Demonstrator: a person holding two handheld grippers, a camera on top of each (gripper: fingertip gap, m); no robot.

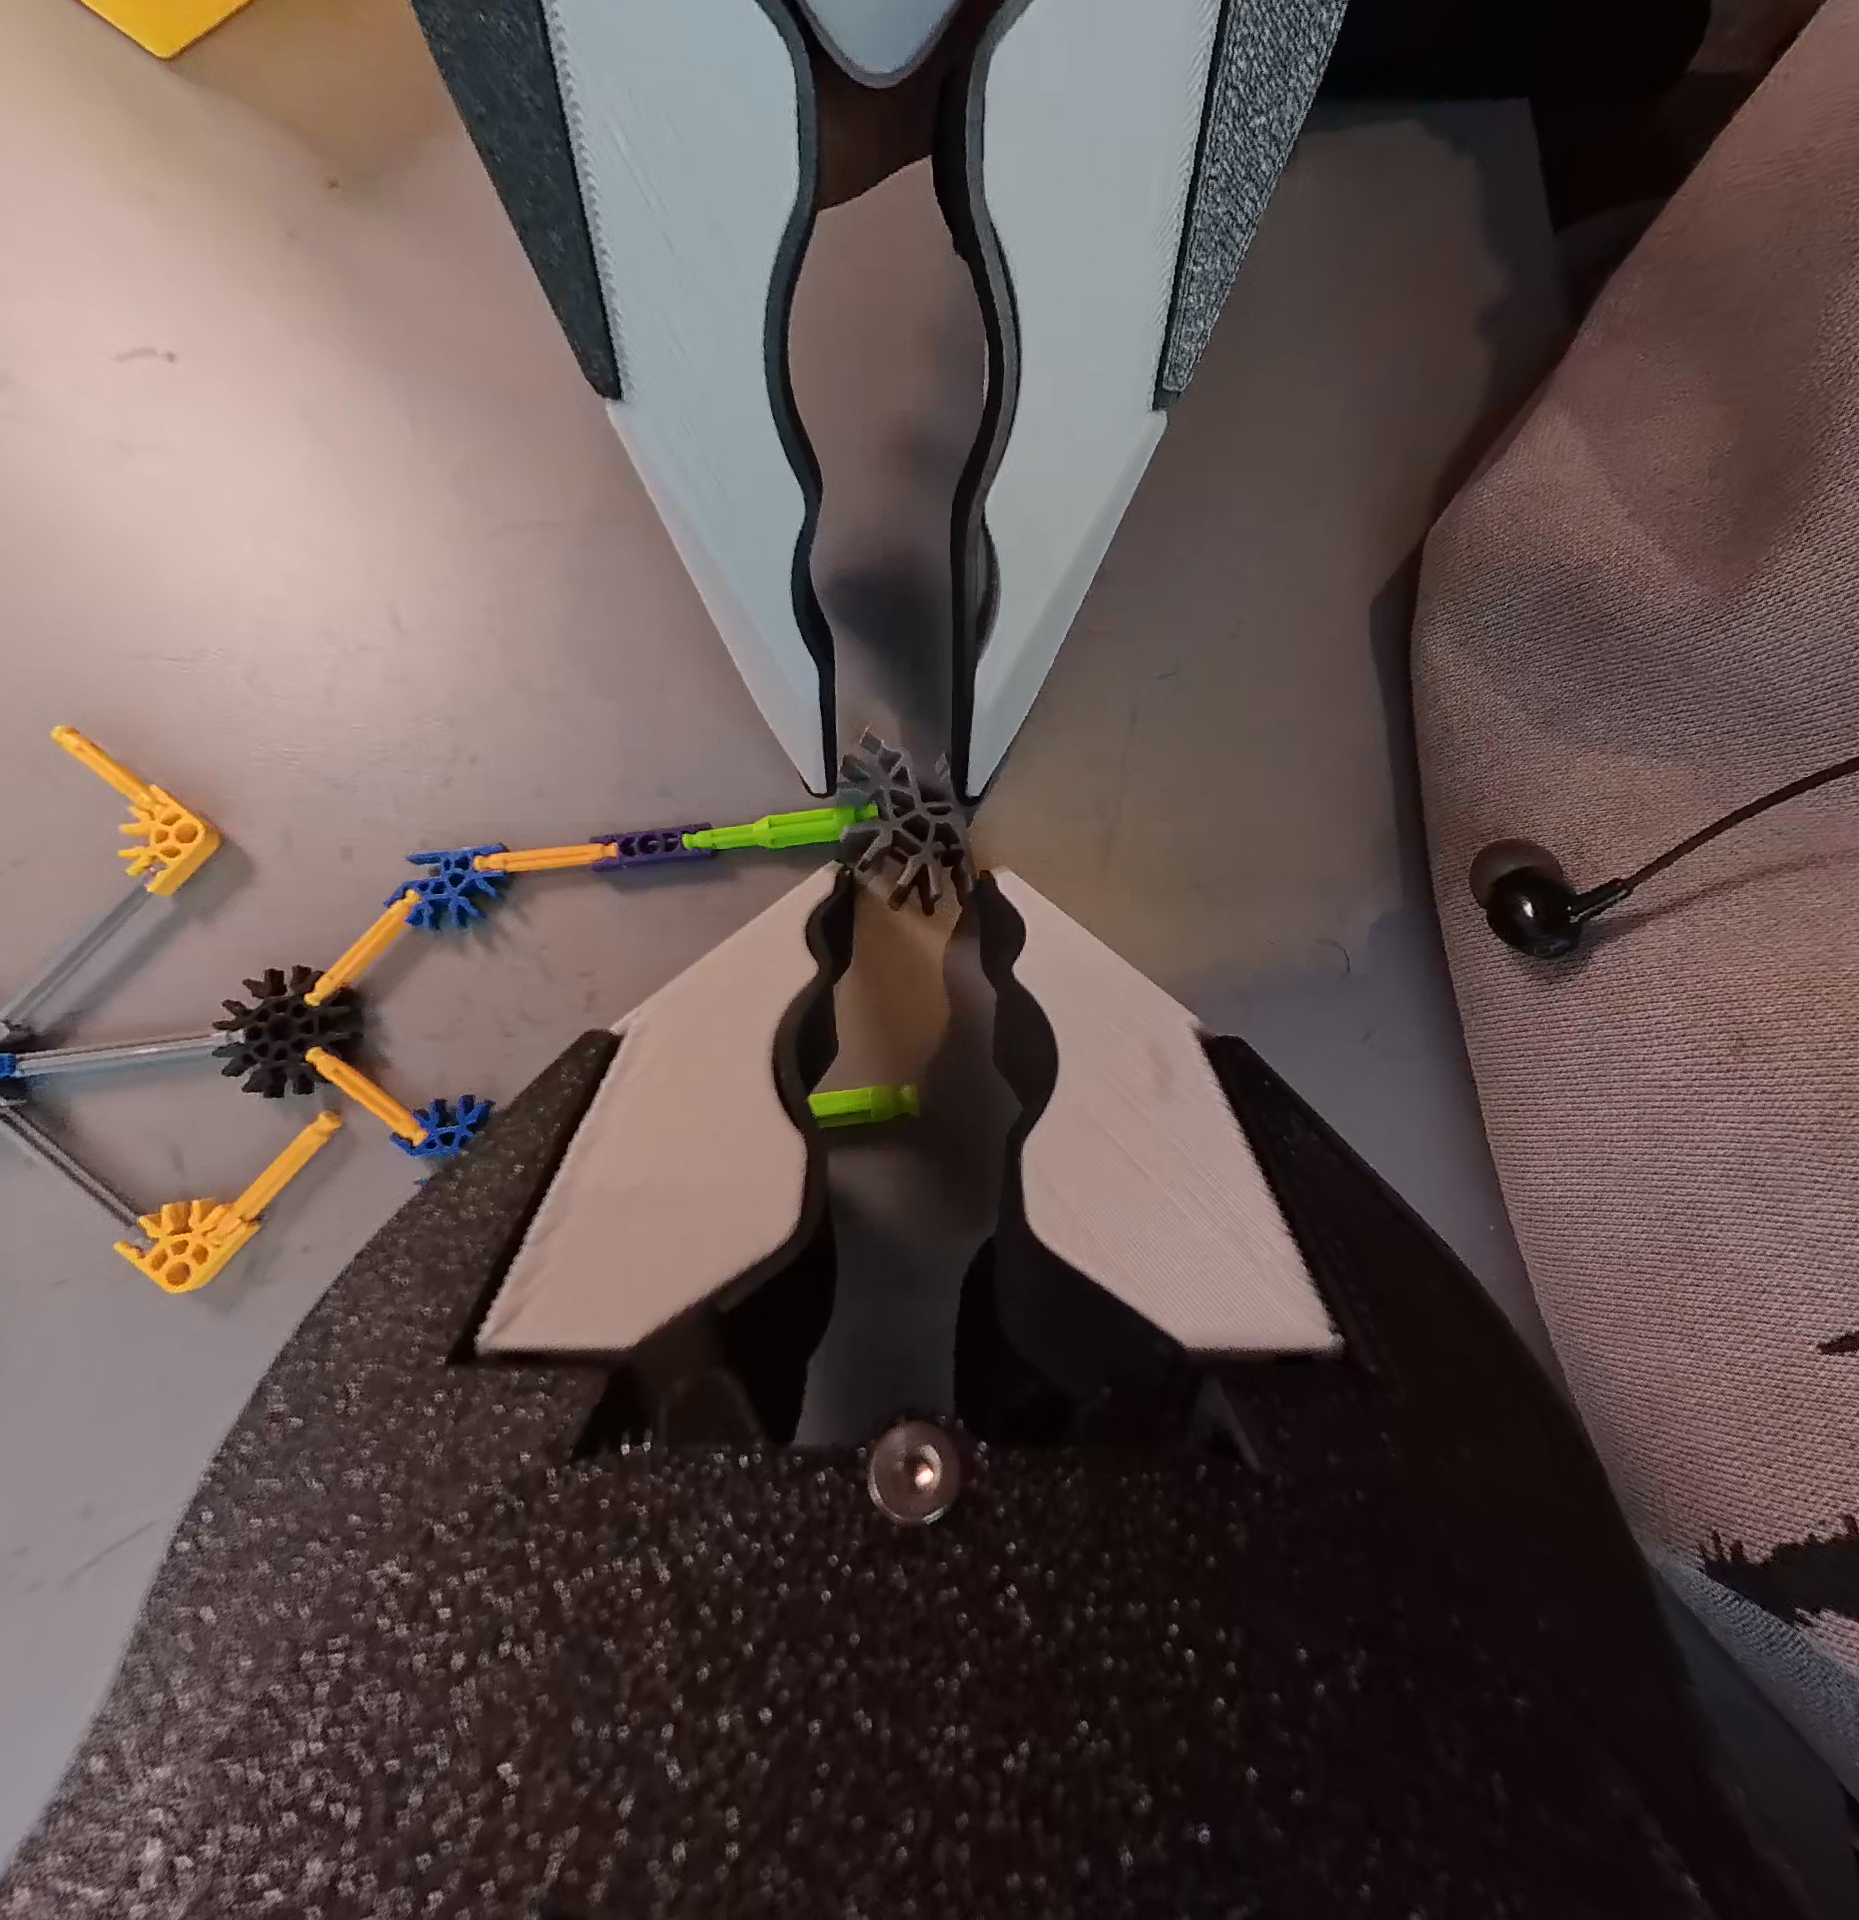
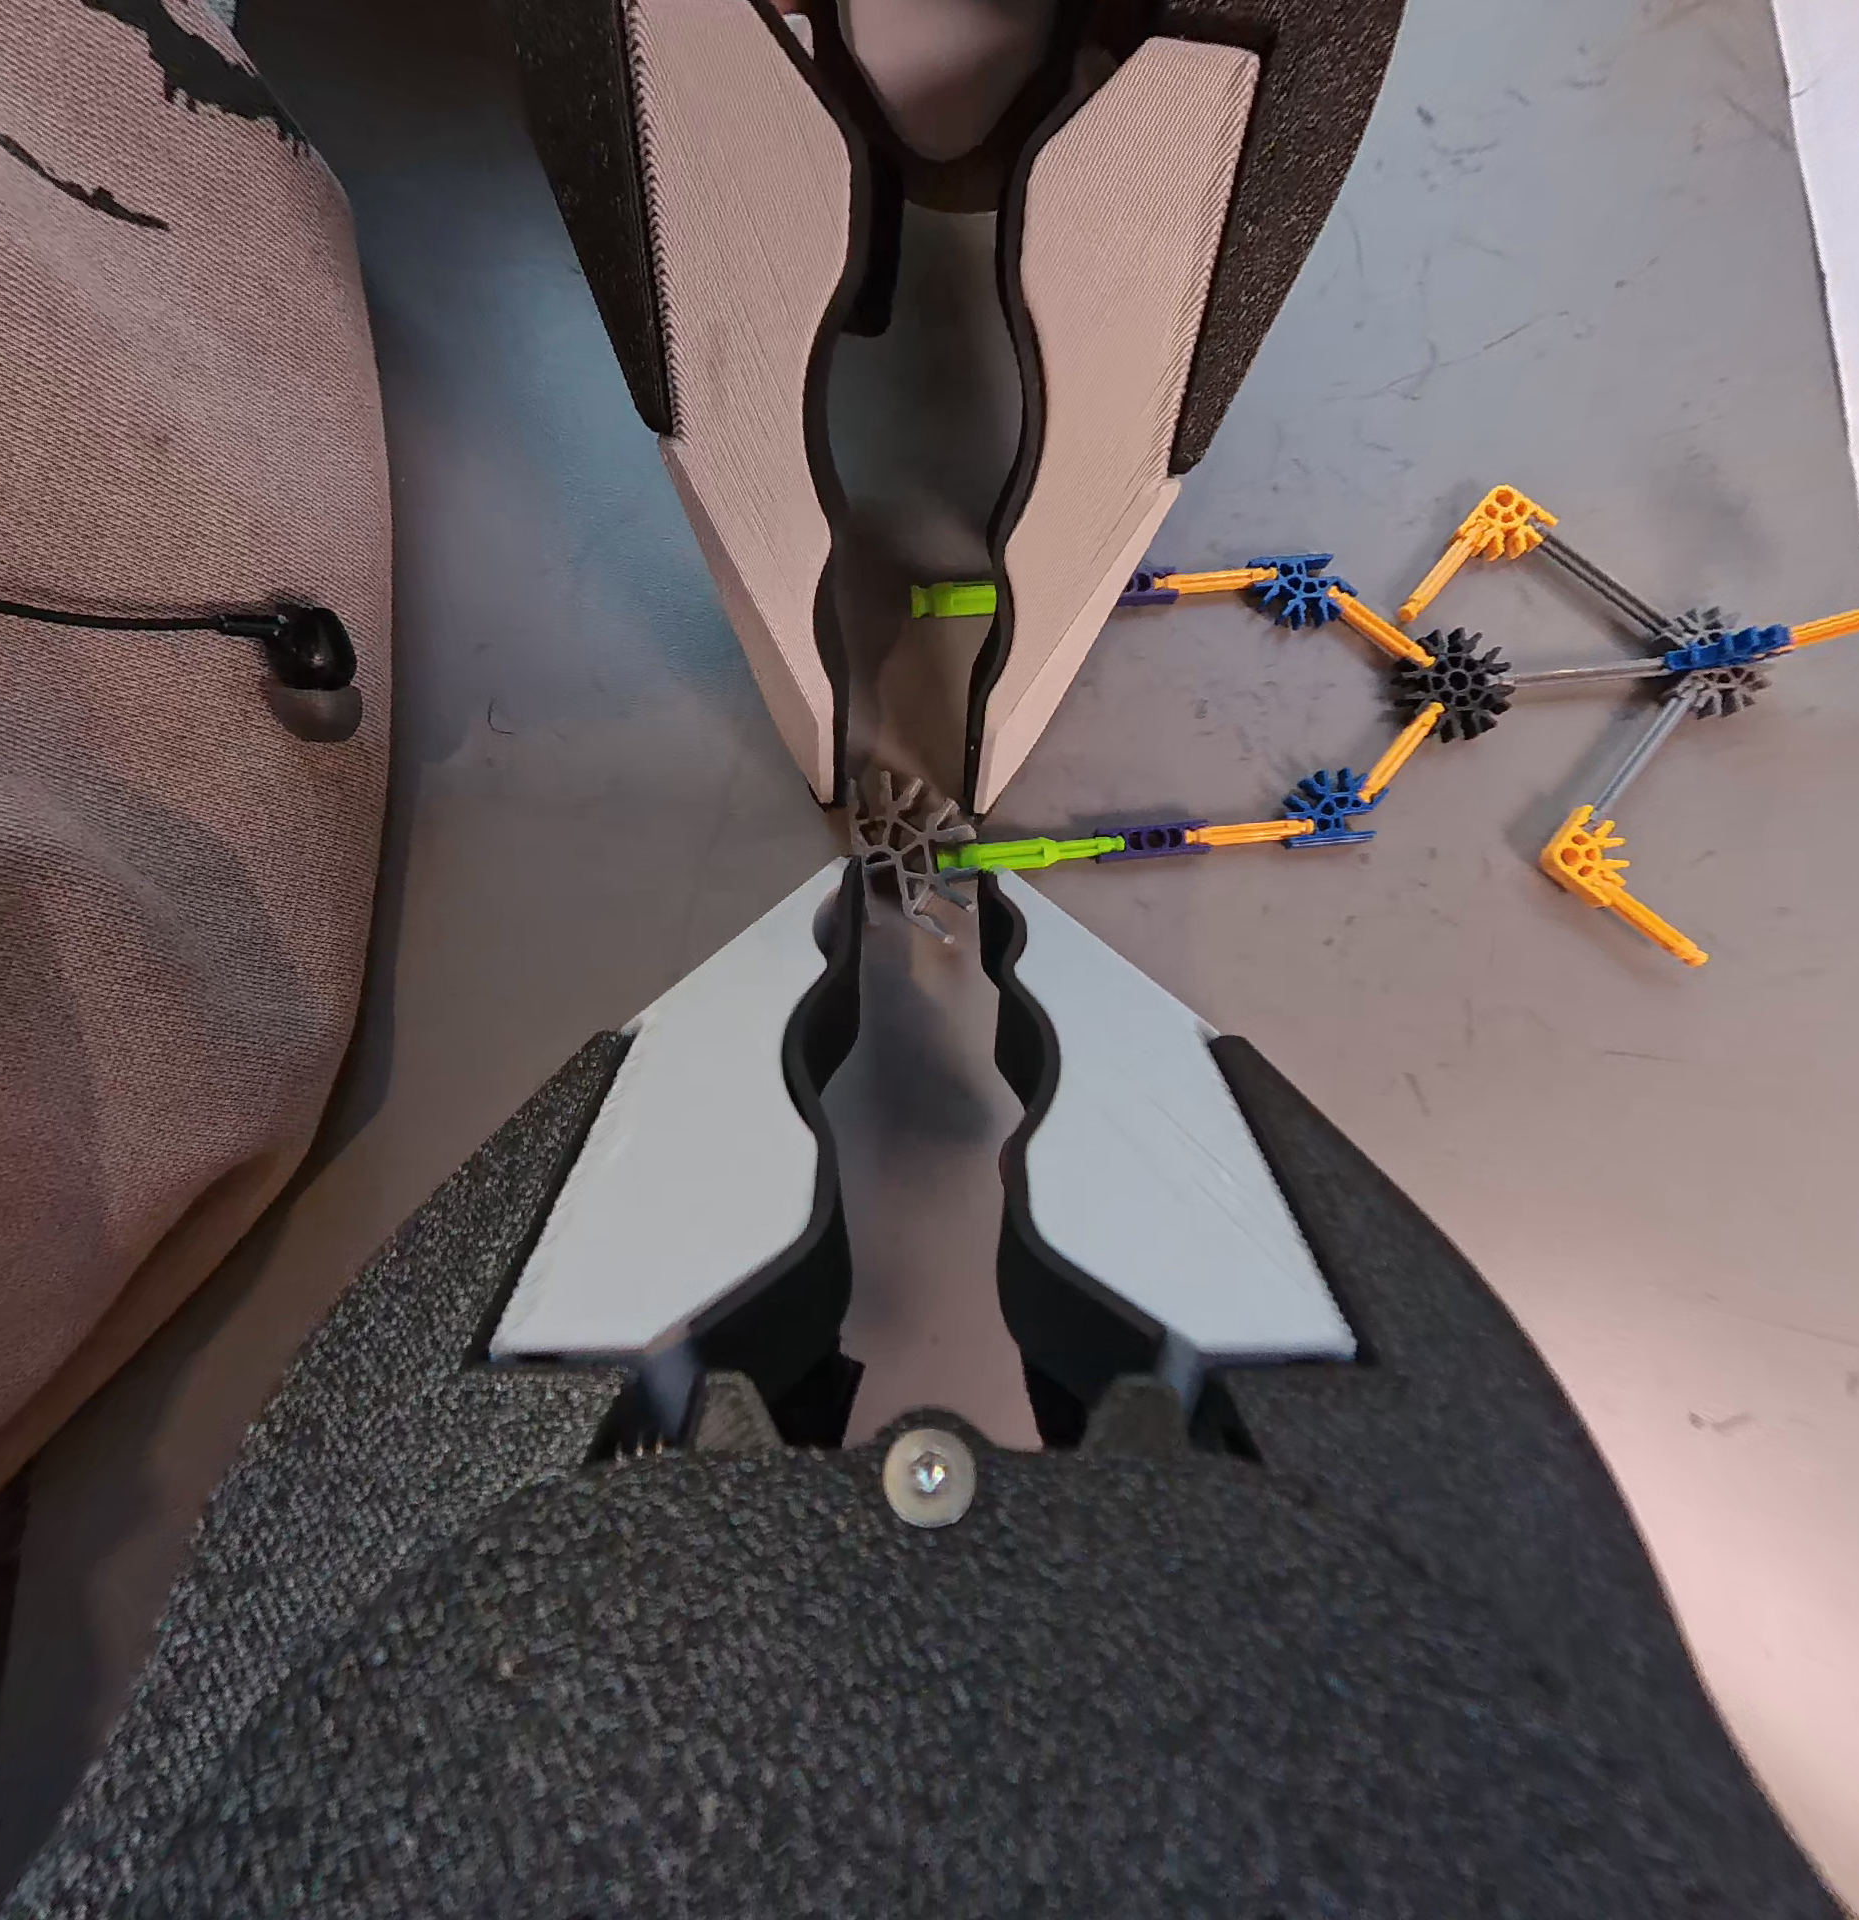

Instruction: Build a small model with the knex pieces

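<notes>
- A scuffed grey tabletop (image 1: 281, 468) carries a rod-and-connector toy figure (image 2: 1455, 681).
- Left gripper (image 1: 909, 878) and right gripper (image 2: 914, 878) meet tip to tip, jaws nearly closed, both pinching the grey snowflake connector (image 1: 904, 826) on the lime-green rod (image 1: 774, 831).

A: Right gripper (image 2: 909, 883), pale blue fingers, comes up from six o'clock; both tips touch the grey connector (image 2: 904, 847) at centre.

B: And at twelve?

A: The left gripper (image 2: 899, 805), tan fingers, tips on the same connector. A green rod (image 2: 1029, 854) runs toward three o'clock into the rod-and-connector chain (image 2: 1455, 681) on the grey table (image 2: 1424, 1195).
</notes>
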